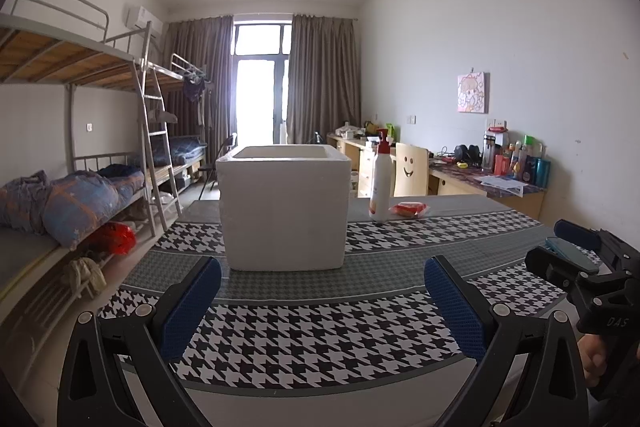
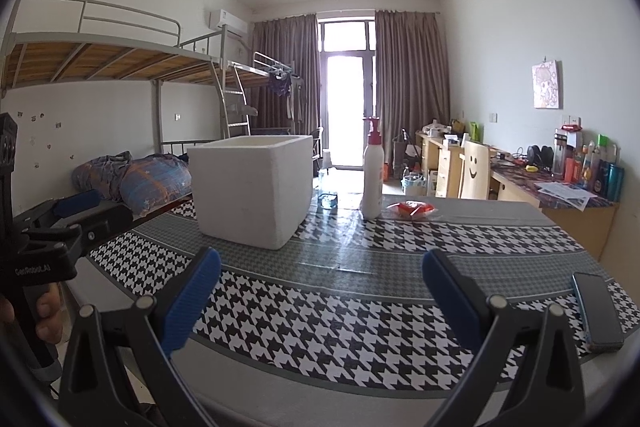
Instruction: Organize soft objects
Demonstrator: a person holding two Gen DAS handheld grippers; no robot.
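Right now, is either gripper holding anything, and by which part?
Nothing is held. The left gripper and right gripper are both open and empty above the table.

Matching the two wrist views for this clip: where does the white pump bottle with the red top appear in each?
Left wrist: pump bottle right of centre, just right of the white foam box.
Right wrist: pump bottle slightly right of centre, right of the box.
Shared landmark: the red packet beside the bottle.
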